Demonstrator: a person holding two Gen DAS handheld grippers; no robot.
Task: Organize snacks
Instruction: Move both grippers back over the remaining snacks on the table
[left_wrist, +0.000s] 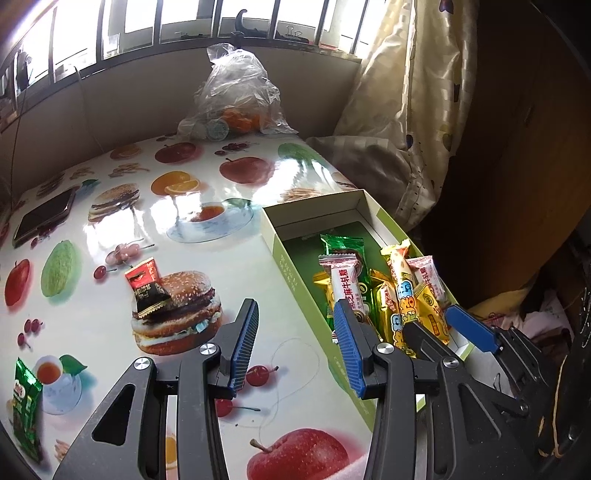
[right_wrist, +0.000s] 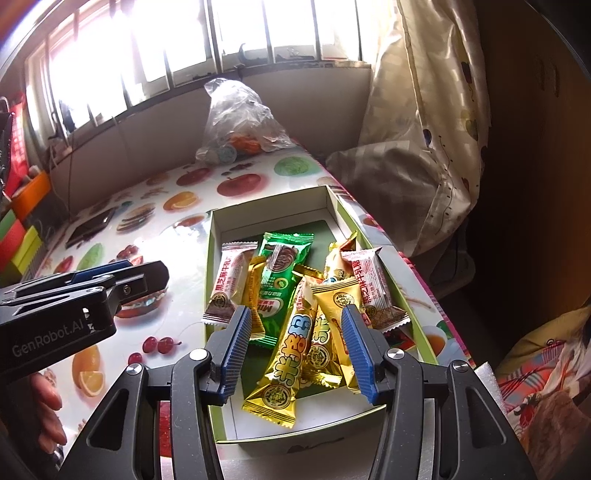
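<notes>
On the worktop (left_wrist: 110, 236), glossy fruit-and-burger print, window glare across it. Barred window behind, low wall under it, patterned curtain (left_wrist: 417, 92) at right. Clear plastic bag (left_wrist: 236, 92) with something orange inside sits at the far edge; dark phone (left_wrist: 44, 218) far left.

Green-sided box (right_wrist: 214, 266) lies along the worktop's right edge, holding the snack packets (right_wrist: 295, 306): gold, green, white-red wrappers piled loosely. Loose on the worktop: a red-and-dark wrapped candy (left_wrist: 147, 291) on the burger print and a green packet (left_wrist: 24, 402) at the left edge.

Left tongs (left_wrist: 295, 332) open, empty, over the worktop beside the box's left wall. Right tongs (right_wrist: 295, 347) open above the packets in the box, pads not pressing any.
</notes>
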